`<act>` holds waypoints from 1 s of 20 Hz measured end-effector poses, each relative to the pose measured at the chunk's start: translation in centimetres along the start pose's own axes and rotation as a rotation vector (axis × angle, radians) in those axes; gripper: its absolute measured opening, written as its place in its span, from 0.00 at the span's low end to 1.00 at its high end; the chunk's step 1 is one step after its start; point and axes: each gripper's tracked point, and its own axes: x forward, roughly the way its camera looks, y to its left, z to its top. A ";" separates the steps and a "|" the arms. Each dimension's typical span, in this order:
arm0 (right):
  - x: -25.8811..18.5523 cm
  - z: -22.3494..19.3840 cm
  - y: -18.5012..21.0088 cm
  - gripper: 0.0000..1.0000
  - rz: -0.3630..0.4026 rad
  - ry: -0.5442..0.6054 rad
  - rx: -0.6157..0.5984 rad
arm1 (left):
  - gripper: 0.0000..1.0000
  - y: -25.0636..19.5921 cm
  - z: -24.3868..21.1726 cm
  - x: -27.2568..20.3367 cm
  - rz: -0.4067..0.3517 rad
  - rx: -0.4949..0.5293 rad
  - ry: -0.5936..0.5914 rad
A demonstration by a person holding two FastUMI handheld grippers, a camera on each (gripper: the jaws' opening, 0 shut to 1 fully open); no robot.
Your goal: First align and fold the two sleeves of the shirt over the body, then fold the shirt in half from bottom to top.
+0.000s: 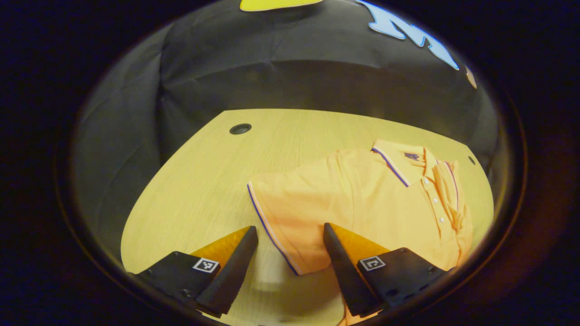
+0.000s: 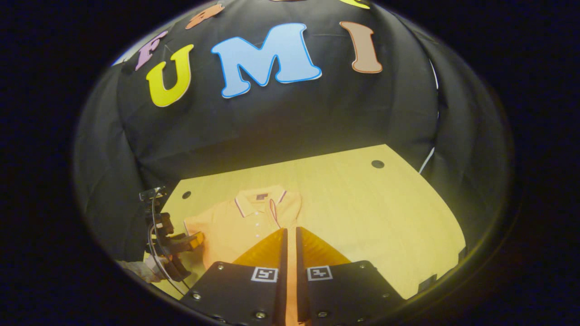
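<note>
While the left gripper (image 1: 290, 253) is hanging wide open astride the striped sleeve cuff (image 1: 272, 231) at lower centre, the right gripper (image 2: 290, 253) is pinching orange fabric; the polo shirt (image 1: 385, 203) is lying centre-right on the wooden table (image 1: 204, 172). Sleeve-folding appears underway; next, the left needs closing on that cuff.

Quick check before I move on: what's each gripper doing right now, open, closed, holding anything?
Left gripper: open, fingers either side of the shirt's striped sleeve edge, not clamped.
Right gripper: closed to a narrow slit above the shirt; whether it pinches fabric cannot be told.
</note>
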 end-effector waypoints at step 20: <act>-0.8 -1.3 -2.6 0.09 -0.014 0.023 0.044 | 0.08 -3.3 3.4 -1.4 0.023 0.122 -0.078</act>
